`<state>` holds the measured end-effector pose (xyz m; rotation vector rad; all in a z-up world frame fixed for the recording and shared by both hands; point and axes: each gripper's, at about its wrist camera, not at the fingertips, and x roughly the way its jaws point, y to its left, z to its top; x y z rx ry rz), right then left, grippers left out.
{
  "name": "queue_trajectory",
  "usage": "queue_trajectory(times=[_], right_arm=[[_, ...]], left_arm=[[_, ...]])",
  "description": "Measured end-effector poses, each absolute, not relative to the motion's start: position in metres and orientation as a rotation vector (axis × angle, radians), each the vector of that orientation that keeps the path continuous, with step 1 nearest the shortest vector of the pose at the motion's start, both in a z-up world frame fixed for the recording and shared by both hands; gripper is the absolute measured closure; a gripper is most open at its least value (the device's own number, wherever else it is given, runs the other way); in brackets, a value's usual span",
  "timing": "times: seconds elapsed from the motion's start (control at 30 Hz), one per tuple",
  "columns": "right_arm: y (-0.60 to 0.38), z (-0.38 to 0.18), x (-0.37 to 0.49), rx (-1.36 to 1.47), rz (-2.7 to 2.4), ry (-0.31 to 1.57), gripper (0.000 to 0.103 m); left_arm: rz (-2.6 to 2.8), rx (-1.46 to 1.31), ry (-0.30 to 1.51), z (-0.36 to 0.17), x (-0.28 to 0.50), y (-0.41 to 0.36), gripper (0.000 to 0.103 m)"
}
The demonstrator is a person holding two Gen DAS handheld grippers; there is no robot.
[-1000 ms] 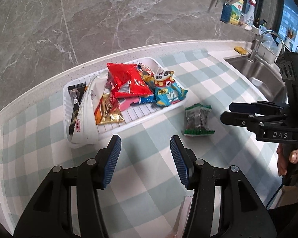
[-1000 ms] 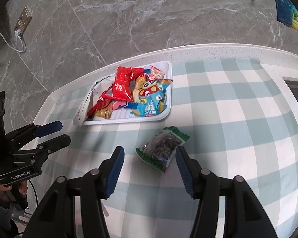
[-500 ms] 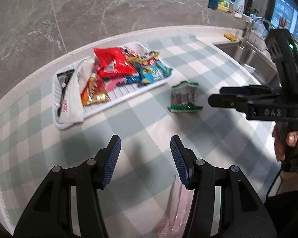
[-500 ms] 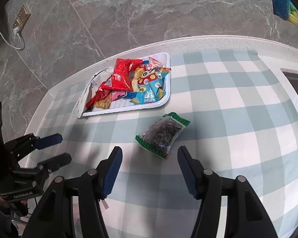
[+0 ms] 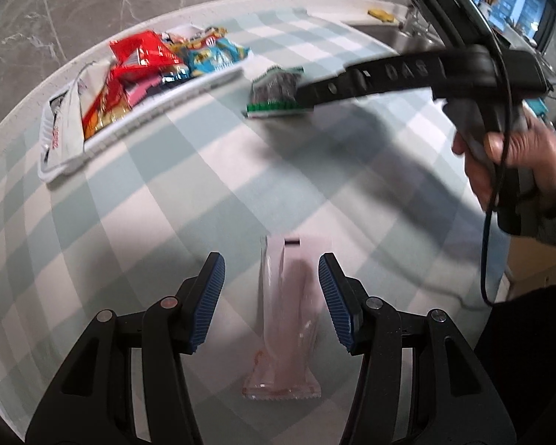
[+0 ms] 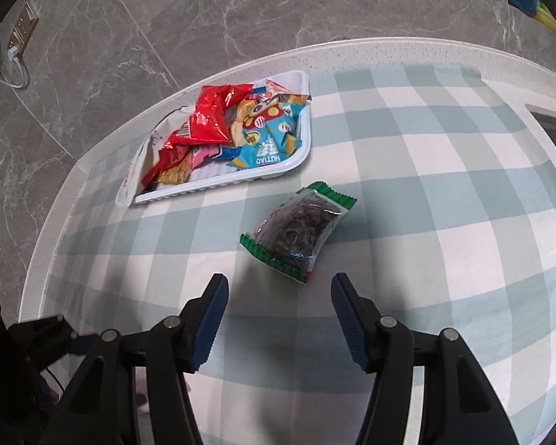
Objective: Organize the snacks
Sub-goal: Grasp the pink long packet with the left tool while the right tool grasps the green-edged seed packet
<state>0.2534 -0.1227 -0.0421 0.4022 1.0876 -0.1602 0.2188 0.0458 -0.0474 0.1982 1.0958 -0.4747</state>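
1. Checked pale green and white cloth (image 6: pixel 426 193) covers the surface, which ends at a grey marble wall (image 6: pixel 211 18).
2. On that cloth lie two loose snacks. A green-edged packet of dark pieces (image 6: pixel 300 224) lies just in front of the white tray (image 6: pixel 304 148). A long, clear pinkish packet (image 5: pixel 287 311) shows only in the left wrist view.
3. The tray is piled with snacks, among them a red bag (image 6: pixel 215 118) and a blue bag (image 6: pixel 268 141).
4. The left gripper (image 5: pixel 271 302) has its fingers apart, one on each side of the pinkish packet, not pressing it.
5. The right gripper (image 6: pixel 278 320) has its fingers apart above the cloth, just short of the green-edged packet, holding nothing.
6. Only the left wrist view shows the hand (image 5: pixel 511 163) holding the right gripper's handle, and a sink (image 5: pixel 389 33) beyond.
7. Only the right wrist view shows a wall socket (image 6: pixel 22 33).
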Motion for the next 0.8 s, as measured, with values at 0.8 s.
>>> queue_trajectory(times=[0.8], right_arm=[[-0.117,-0.069,0.295,0.329,-0.245,1.131,0.034]], left_arm=[[-0.536,0.330,1.108,-0.073,0.201,0.036,0.051]])
